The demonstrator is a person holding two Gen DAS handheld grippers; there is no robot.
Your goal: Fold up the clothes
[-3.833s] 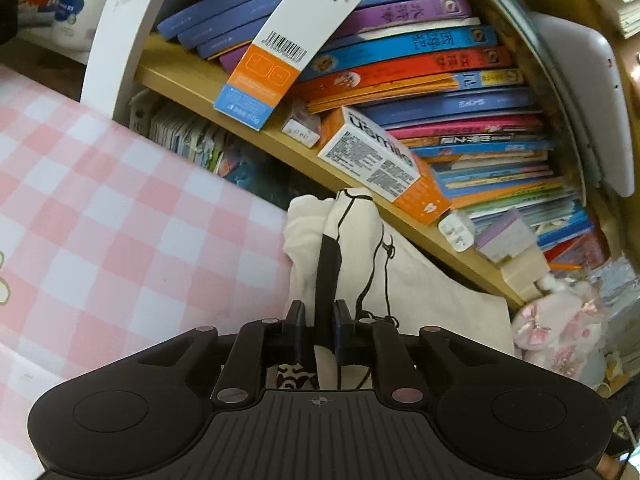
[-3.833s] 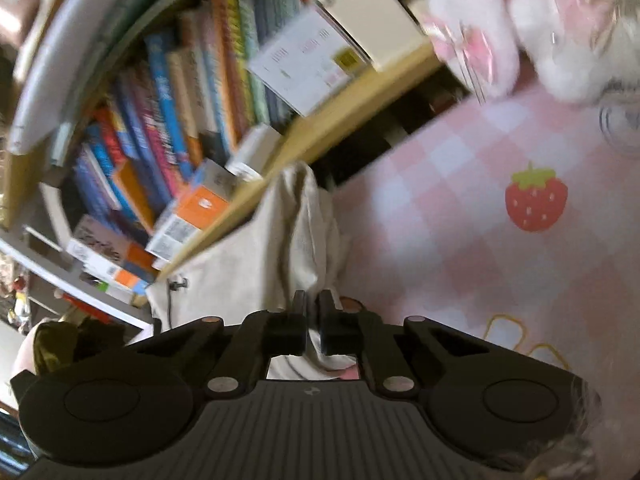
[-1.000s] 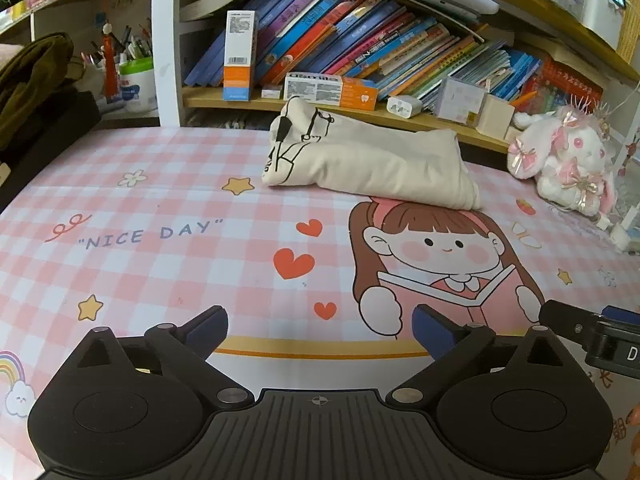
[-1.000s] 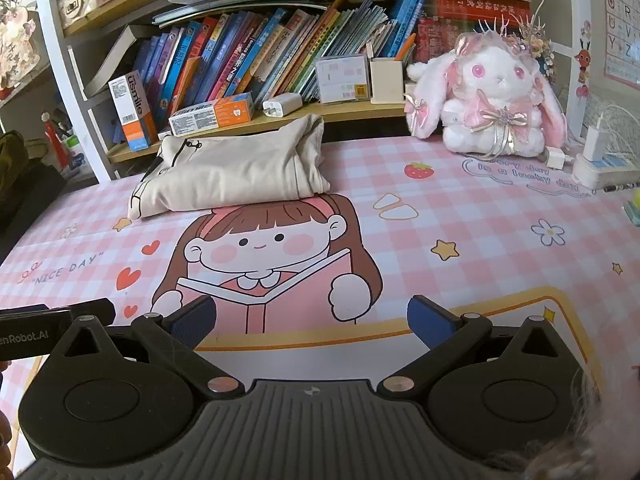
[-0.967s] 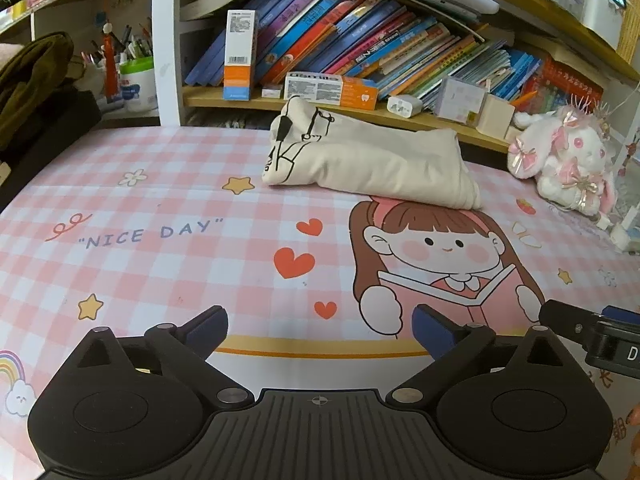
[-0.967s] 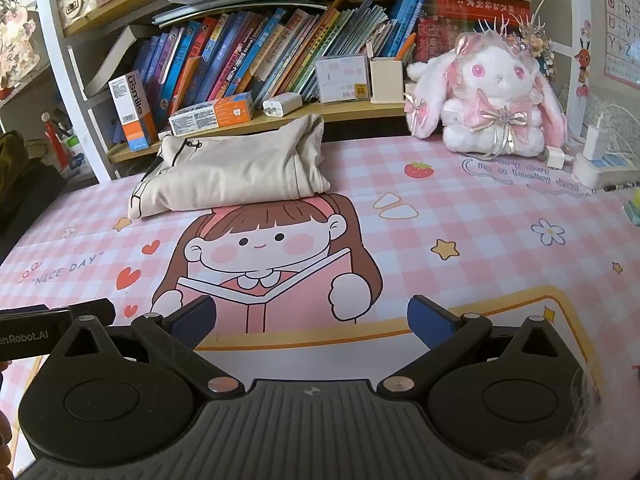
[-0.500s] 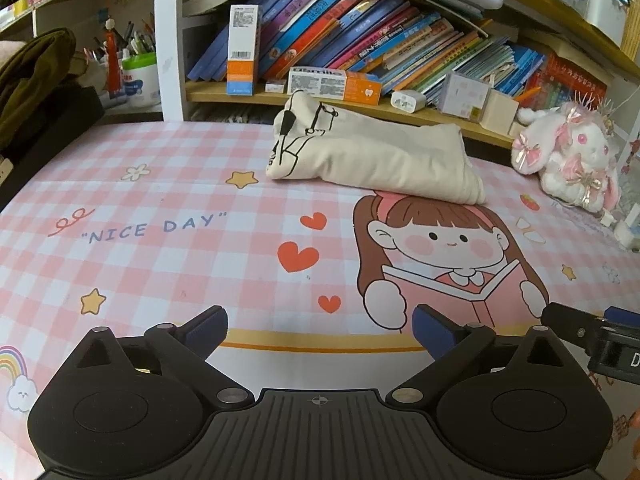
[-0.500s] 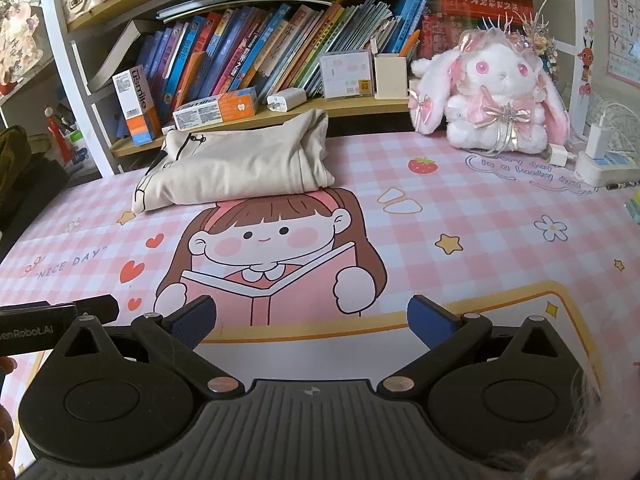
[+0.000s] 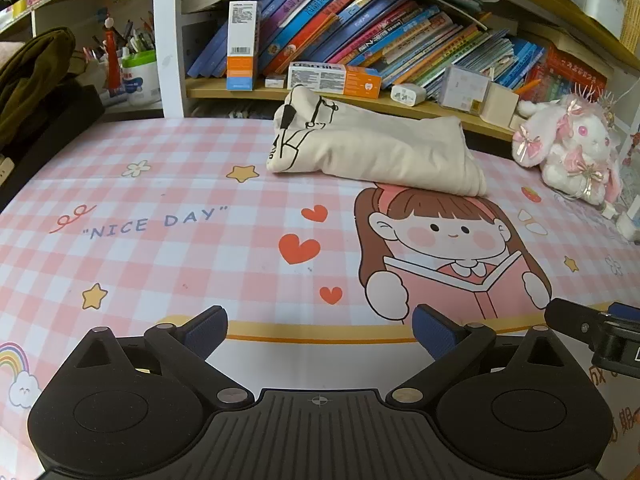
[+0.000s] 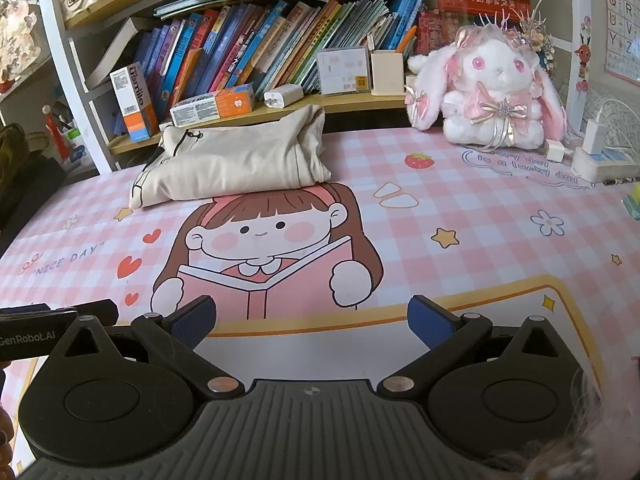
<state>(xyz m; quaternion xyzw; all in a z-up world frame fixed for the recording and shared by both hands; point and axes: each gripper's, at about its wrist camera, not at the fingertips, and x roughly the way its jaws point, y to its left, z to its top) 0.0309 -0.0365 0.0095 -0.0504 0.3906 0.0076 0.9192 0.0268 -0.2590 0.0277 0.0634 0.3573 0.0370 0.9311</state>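
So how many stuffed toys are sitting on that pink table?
1. A white and pink plush bunny sits at the far right of the table, against the bookshelf. Others may be hidden outside the views.

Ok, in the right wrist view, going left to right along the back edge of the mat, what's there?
Folded cream garment → strawberry print on the mat → plush bunny → white charger and power strip. Both grippers, left and right, sit open near the front edge, holding nothing.
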